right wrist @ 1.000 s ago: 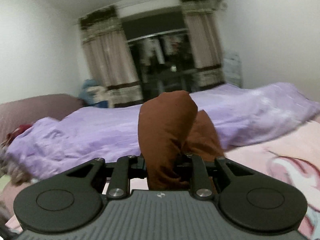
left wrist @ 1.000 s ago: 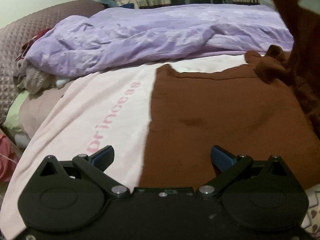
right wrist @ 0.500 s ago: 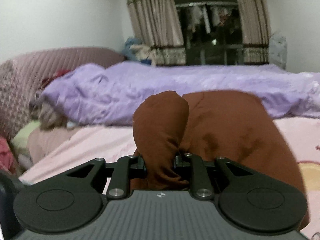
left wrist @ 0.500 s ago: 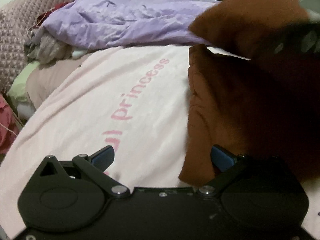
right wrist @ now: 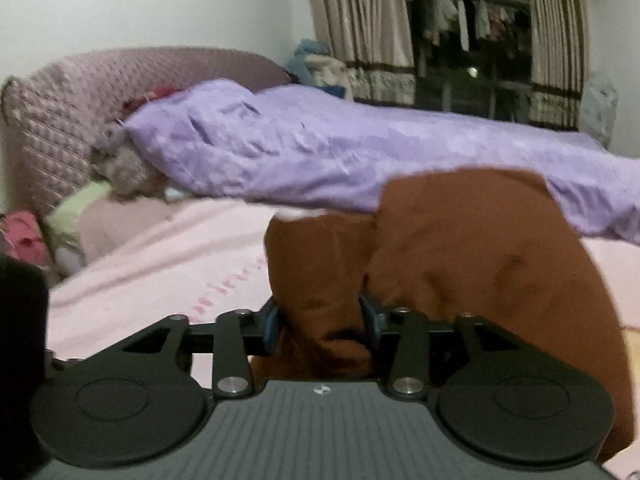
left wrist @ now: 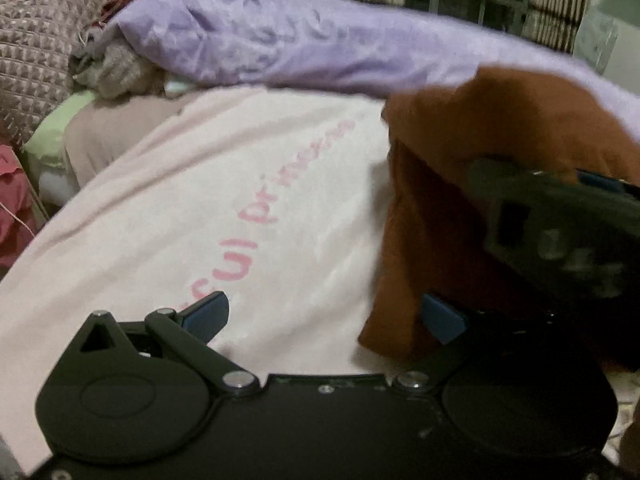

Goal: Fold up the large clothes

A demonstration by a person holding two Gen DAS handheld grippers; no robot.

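Left wrist view: the left gripper (left wrist: 326, 316) is held apart, empty, over a pink sheet (left wrist: 208, 208), beside the brown garment (left wrist: 416, 248).

Right wrist view: the right gripper (right wrist: 320, 320) is clamped on a raised garment fold. A fold-over seems underway; lowering and release are called for next.

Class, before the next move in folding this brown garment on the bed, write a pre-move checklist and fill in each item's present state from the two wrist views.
1. Right gripper shut on the brown garment: ok.
2. Left gripper open and empty: ok.
3. Garment edge near the left gripper's right finger: ok.
4. Pink sheet beside the garment free for folding: ok.
5. Purple duvet apart from the lifted fold: cannot tell.
6. Fold edges aligned: cannot tell, view blurred.
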